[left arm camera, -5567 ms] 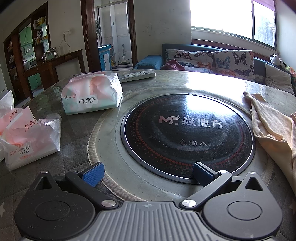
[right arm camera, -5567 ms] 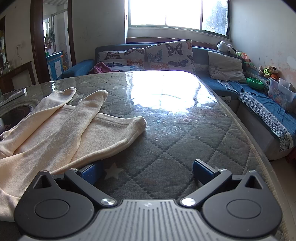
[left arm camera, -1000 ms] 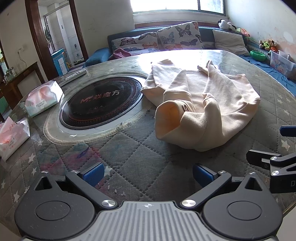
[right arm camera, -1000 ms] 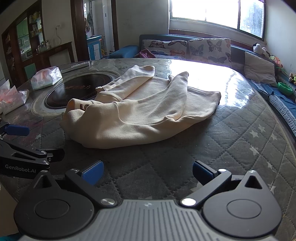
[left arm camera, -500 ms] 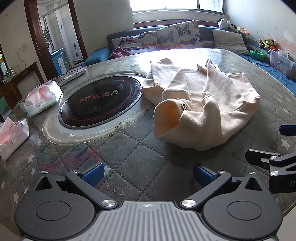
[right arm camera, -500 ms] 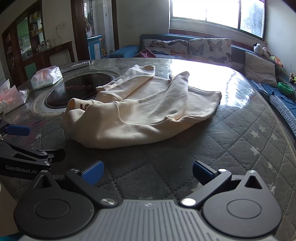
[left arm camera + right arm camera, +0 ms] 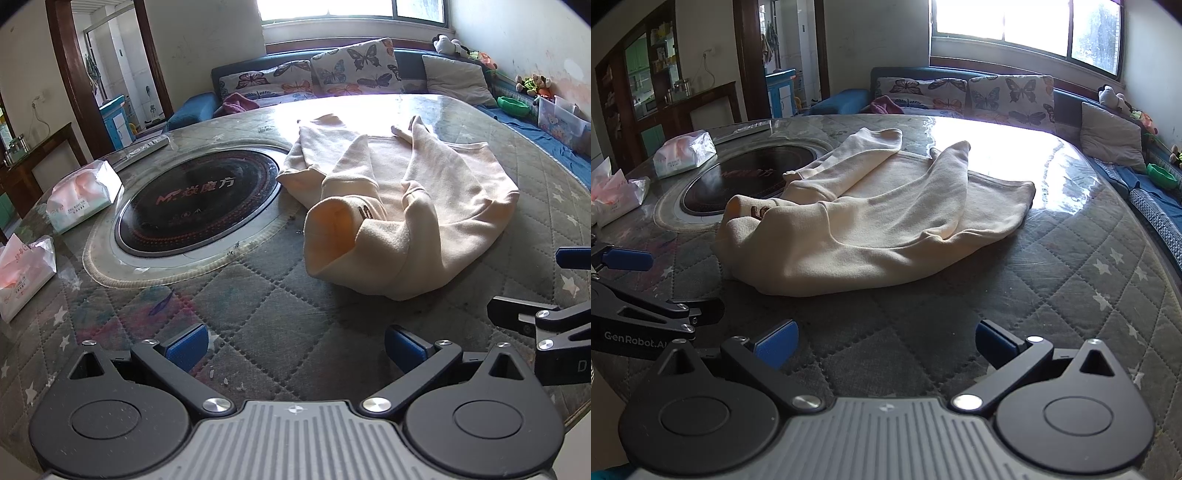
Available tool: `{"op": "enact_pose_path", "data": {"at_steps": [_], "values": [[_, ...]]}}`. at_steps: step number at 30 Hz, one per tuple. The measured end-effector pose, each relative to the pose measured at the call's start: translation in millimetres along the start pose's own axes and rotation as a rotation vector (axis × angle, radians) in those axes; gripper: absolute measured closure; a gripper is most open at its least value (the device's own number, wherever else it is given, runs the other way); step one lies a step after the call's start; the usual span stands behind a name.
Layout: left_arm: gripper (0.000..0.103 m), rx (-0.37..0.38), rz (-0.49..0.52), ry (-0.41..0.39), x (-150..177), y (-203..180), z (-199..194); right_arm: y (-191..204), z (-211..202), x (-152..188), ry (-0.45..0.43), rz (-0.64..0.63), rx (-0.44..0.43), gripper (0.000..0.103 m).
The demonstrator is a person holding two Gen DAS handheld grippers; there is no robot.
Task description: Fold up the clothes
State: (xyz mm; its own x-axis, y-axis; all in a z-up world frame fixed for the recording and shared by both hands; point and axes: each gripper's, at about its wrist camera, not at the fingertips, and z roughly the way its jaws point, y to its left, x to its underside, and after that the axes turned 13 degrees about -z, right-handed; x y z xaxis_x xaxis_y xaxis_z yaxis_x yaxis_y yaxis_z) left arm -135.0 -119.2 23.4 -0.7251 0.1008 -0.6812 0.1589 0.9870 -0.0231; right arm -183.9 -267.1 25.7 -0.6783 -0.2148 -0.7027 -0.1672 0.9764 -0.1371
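- Both hand-held tools hover side by side over the near edge of the quilted table (image 7: 280, 295), pulled back from where they sat seconds earlier, close against the cooker and the cloth. The left gripper (image 7: 293, 343) stands with its blue pads spread wide and nothing between them.
- The right gripper (image 7: 884, 341) is likewise splayed and empty; its neighbour juts in at the left edge of its view.
- Just beyond both lies the cream sweatshirt (image 7: 871, 225), in a loose heap, apart from either tool, its collar (image 7: 343, 225) gaping toward the cameras and both sleeves thrown across the body. Over the last second it has barely shifted. Judged from that, the folding has not begun in earnest: the garment probably wants spreading flat first.
- Left of it, the round black induction hob (image 7: 195, 206) is set into the tabletop, the sweatshirt's edge overlapping its rim.
- Farther left sit two tissue packs (image 7: 83, 197); a sofa with butterfly cushions (image 7: 354, 66) runs under the window.
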Motion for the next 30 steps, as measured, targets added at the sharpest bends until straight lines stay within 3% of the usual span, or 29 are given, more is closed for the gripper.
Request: {"op": "enact_pose_path", "data": {"at_steps": [30], "values": [[0.000, 0.027, 0.013, -0.007, -27.9, 0.6, 10.5, -11.3, 9.1, -23.5, -0.039, -0.005, -0.018, 0.000]]}}
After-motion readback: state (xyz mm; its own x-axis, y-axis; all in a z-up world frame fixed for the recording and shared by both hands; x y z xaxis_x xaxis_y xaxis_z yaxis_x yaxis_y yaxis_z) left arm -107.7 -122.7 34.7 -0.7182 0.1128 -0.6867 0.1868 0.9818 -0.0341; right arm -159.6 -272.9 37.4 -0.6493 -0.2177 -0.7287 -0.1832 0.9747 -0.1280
